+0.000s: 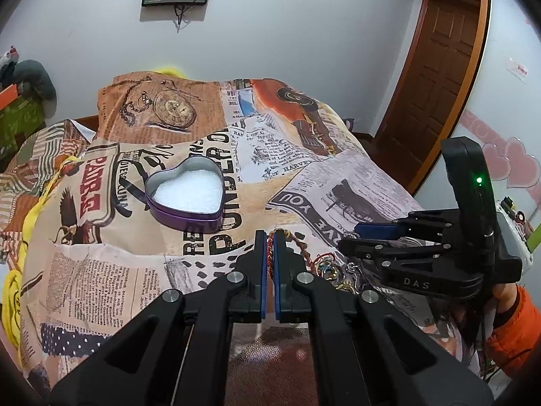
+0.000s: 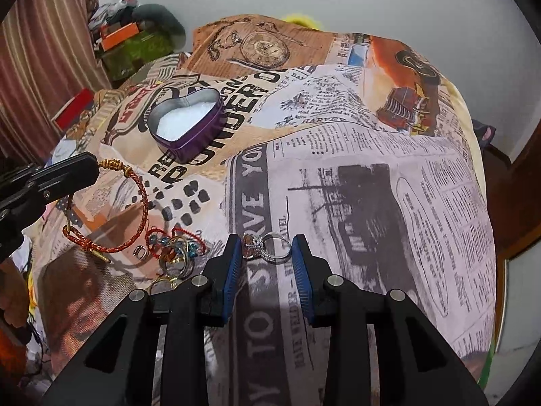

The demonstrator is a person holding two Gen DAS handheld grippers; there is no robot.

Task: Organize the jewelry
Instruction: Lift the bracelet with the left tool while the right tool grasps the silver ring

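Observation:
A purple heart-shaped tin point(image 1: 185, 199) with white foam inside sits open on the newspaper-print cloth; it also shows in the right wrist view point(image 2: 189, 125). My left gripper point(image 1: 269, 237) is shut on a red and gold braided bracelet point(image 2: 140, 199), which hangs from its fingers. My right gripper point(image 2: 267, 243) is open, its pads on either side of a silver ring with a stone point(image 2: 270, 248) that lies on the cloth. A small heap of rings and charms point(image 2: 175, 253) lies left of the right gripper.
The newspaper-print cloth point(image 2: 372, 186) covers a rounded bed or cushion that drops away at the right edge. A wooden door point(image 1: 436, 77) stands at the far right. Boxes and clutter point(image 2: 125, 44) sit by a curtain at the far left.

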